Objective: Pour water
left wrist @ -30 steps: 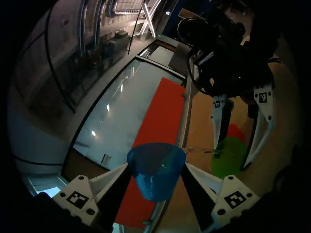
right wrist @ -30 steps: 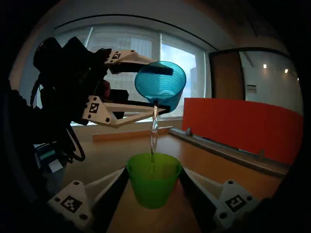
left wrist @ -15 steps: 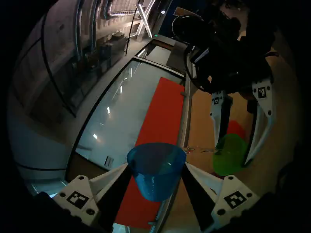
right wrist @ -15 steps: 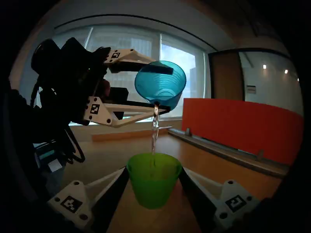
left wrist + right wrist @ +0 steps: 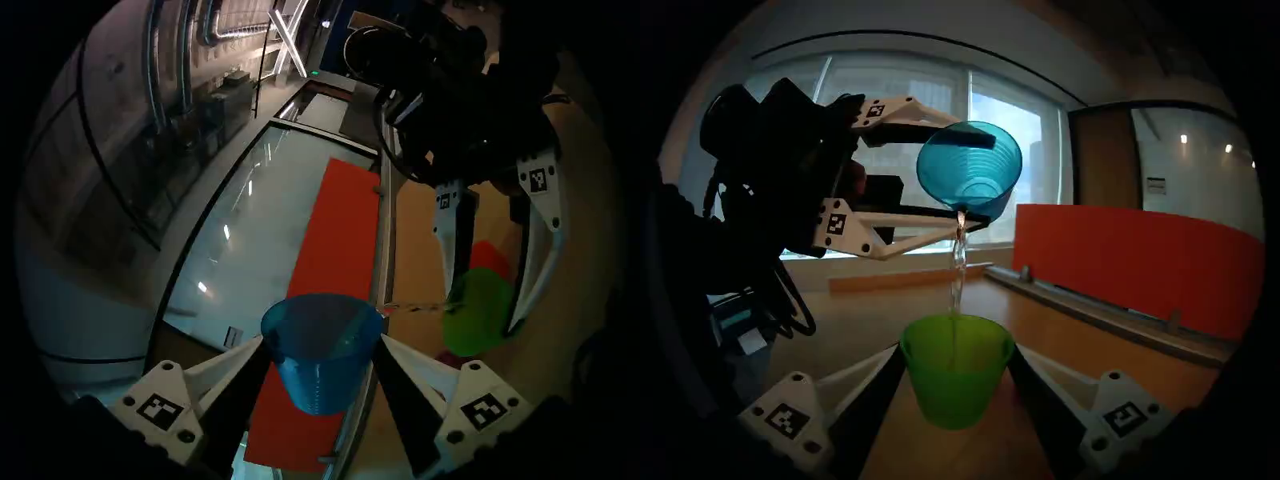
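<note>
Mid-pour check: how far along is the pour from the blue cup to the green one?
Done: both cups are gripped, the blue cup in the left gripper, tipped above the green cup in the right gripper. In hand: a thin water stream runs into it. Left: finishing the pour, then probably righting the blue cup.

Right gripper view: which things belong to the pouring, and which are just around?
In the job: blue cup, water stream, green cup, left gripper, right gripper.
Just around: red panel, window, cables, wooden table.
</note>
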Demonstrator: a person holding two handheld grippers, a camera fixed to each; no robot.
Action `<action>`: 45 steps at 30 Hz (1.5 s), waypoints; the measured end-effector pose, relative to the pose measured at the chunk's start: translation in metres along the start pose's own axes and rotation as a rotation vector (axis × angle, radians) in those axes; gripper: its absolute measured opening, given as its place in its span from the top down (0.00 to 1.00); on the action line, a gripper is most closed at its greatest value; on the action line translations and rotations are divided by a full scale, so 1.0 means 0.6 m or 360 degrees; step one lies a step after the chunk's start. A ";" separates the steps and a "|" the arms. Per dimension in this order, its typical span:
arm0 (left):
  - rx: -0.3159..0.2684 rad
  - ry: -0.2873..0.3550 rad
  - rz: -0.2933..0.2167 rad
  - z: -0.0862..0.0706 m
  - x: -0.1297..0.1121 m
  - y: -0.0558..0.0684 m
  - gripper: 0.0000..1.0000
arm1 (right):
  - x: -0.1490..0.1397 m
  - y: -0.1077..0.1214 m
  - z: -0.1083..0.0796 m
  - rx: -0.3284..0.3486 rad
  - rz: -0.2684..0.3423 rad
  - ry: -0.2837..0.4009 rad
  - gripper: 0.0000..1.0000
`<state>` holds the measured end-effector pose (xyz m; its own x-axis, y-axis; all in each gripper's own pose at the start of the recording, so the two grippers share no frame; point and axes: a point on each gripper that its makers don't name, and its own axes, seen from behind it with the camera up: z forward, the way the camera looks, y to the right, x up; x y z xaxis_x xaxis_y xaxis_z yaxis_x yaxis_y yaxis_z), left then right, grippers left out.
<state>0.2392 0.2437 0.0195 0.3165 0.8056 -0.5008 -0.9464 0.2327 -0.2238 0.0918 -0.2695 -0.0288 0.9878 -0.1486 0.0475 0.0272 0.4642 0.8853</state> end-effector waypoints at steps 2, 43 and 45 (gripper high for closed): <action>0.0007 -0.0001 0.0017 0.000 0.001 0.000 0.16 | 0.000 0.000 0.000 0.0000 -0.0002 0.0001 0.08; 0.0063 -0.0006 0.0306 0.007 0.019 -0.012 0.16 | 0.002 0.007 -0.001 -0.0014 -0.0006 0.0017 0.08; 0.0065 -0.0001 0.0314 0.007 0.022 -0.014 0.16 | 0.003 0.007 -0.001 -0.0016 -0.0005 0.0017 0.08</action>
<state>0.2510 0.2550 0.0183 0.1243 0.8382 -0.5309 -0.9920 0.0920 -0.0870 0.0935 -0.2669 -0.0252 0.9893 -0.1406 0.0394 0.0320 0.4722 0.8809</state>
